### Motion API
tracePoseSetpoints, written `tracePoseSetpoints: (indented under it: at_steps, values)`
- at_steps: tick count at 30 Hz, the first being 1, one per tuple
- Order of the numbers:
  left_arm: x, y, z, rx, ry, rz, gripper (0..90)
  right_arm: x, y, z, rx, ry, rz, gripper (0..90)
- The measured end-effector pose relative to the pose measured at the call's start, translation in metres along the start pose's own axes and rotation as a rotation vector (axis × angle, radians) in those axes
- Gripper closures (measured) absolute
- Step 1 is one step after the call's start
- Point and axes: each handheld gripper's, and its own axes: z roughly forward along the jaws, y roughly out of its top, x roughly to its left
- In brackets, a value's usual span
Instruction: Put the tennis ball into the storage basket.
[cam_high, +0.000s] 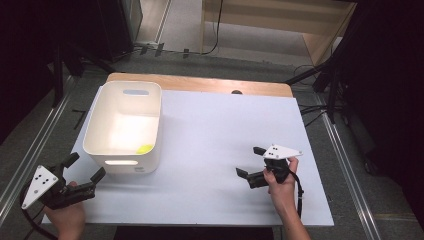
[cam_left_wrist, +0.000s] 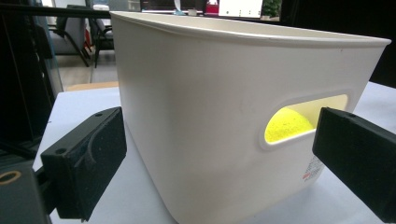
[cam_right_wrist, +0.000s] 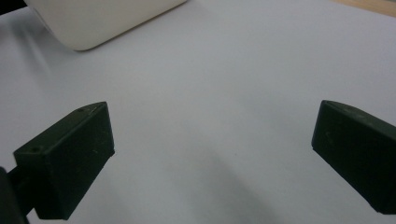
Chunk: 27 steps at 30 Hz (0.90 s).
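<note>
The left tool (cam_high: 85, 170) has its jaws wide apart and holds nothing; it hovers just beside the near left corner of the white plastic bin (cam_high: 125, 125). In the left gripper view, the bin wall (cam_left_wrist: 210, 116) stands between the jaws, and a yellow object (cam_left_wrist: 286, 126) (probably a sponge or a ball, I cannot tell) shows through the handle slot. It lies inside the bin, at the near right side. To do the step well, I think the tool should approach the rim straight and grasp the wall firmly. The right tool (cam_high: 249, 161) is also wide and empty, well apart, over the white surface (cam_high: 215, 145).
</note>
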Motion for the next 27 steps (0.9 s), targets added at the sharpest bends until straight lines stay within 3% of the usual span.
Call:
tracePoseSetpoints:
  at_steps: [13,27]
  values:
    - [0.000,0.000,-0.001,0.001,-0.002,0.000,2.8,-0.008,-0.030,-0.025,-0.002,-0.053,0.054,0.0]
    - [0.000,0.000,-0.001,0.002,-0.002,0.002,2.8,-0.022,-0.059,-0.062,-0.026,-0.142,0.114,0.0]
